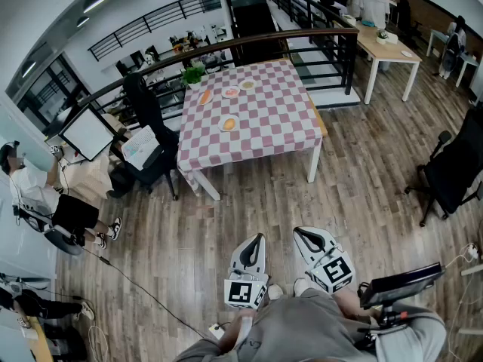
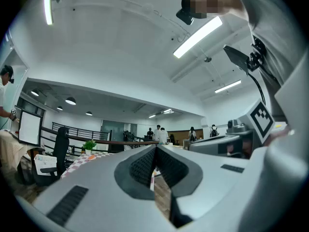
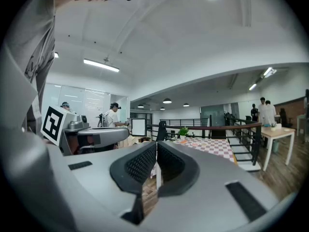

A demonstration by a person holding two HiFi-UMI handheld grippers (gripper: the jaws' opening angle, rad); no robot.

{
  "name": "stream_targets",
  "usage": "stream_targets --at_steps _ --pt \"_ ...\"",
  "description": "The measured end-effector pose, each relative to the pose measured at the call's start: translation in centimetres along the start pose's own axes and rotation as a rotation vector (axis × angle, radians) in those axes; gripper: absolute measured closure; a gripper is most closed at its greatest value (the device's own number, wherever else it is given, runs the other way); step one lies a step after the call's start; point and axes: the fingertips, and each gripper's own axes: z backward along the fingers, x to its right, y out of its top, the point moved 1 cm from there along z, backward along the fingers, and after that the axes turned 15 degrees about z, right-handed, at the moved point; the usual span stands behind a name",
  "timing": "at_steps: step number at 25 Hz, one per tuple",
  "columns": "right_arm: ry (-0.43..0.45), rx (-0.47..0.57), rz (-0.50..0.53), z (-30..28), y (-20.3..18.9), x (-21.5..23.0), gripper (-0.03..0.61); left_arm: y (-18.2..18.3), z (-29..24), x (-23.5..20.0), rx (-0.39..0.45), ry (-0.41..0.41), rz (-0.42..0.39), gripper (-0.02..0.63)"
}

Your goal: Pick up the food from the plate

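1. Lying on a small white plate [image 1: 222, 127], the orange food [image 1: 229, 123] is sitting near the front left part of the table [image 1: 279, 127], which is wearing a red-and-white checked cloth.
2. A second plate [image 1: 231, 93] with something pinkish on it is resting farther back on the same table, and a third plate [image 1: 247, 85] is sitting just beyond that. A long orange piece [image 1: 204, 96] is lying near the left edge, and a potted plant [image 1: 194, 75] is standing at the far left corner.
3. The left gripper [image 1: 259, 239] is hanging low in front of the person, over the wooden floor [image 1: 226, 217] and well apart from the table. Its jaws are pressing together with nothing between them.
4. The right gripper [image 1: 299, 234] is hanging just beside the left one, equally far from the food. Its jaws are also meeting on nothing.
5. Both grippers are pointing toward the table.
6. A black office chair [image 1: 147, 115] is standing at the table's left side, and a seated person [image 1: 34, 183] is working farther left. A curved dark railing [image 1: 249, 40] is running behind the table.
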Motion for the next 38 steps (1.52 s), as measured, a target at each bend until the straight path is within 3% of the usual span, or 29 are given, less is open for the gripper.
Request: stream_targets --at_steps 8,14,18,21,25,38 --pt "0.031 0.027 -0.019 3.3 0.0 0.2 0.561 -0.8 0.1 4.9 -0.002 -0.002 0.025 0.603" --pt "0.050 0.032 -0.077 4.3 -2.3 0.7 0.561 -2.4 -0.2 6.5 -0.017 0.049 0.073 0.603" --pt "0.023 0.016 -0.091 4.7 -3.0 1.9 0.561 -1.3 -0.5 7.8 -0.003 0.038 0.034 0.603" --pt "0.043 0.011 -0.096 4.1 -3.5 2.4 0.561 -0.4 -1.0 7.4 0.016 0.076 -0.006 0.604" --pt "0.054 0.003 -0.116 3.5 -4.0 3.0 0.561 -0.8 -1.3 6.5 0.009 0.110 0.015 0.603" --pt "0.051 -0.082 -0.137 -0.3 -6.9 5.3 0.561 -2.6 -7.6 2.7 -0.028 0.028 0.031 0.603"
